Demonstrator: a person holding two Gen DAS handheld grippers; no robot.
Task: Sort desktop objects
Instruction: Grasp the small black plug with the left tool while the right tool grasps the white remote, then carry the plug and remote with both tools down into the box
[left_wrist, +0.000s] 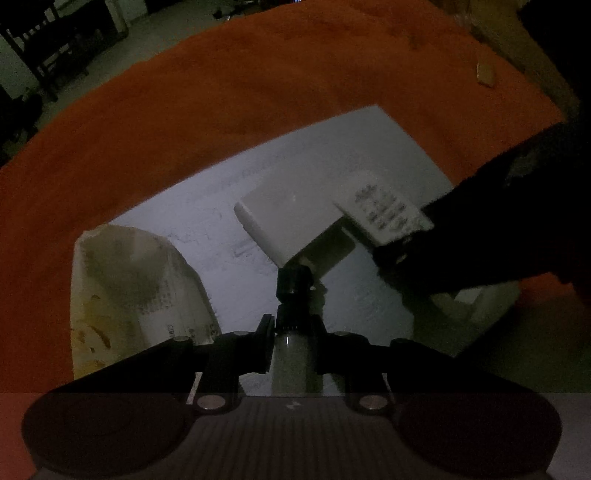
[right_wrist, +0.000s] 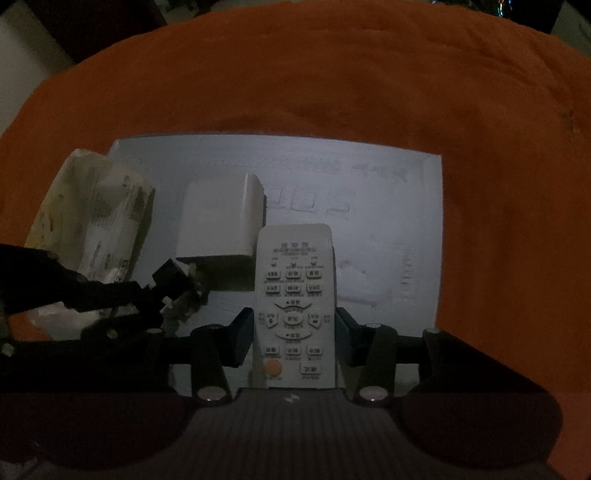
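Note:
My left gripper (left_wrist: 293, 334) is shut on a pale pen-like tube with a black cap (left_wrist: 293, 284), which points down at the white board (left_wrist: 207, 206). In the right wrist view the left gripper (right_wrist: 173, 295) enters dark from the left. My right gripper (right_wrist: 293, 334) is shut on a white remote (right_wrist: 293, 295) with grey buttons and one orange button, its pads against the remote's long sides. From the left wrist view the remote (left_wrist: 388, 210) juts out of the dark right gripper (left_wrist: 402, 247). A white box (right_wrist: 218, 221) lies just left of the remote.
A crinkled printed pack (right_wrist: 99, 221) lies at the board's left edge, also seen as the pack (left_wrist: 140, 288). The board rests on an orange cloth (right_wrist: 332, 92) that covers the table. A small tan object (left_wrist: 485, 75) sits far right. Dark furniture stands beyond the table.

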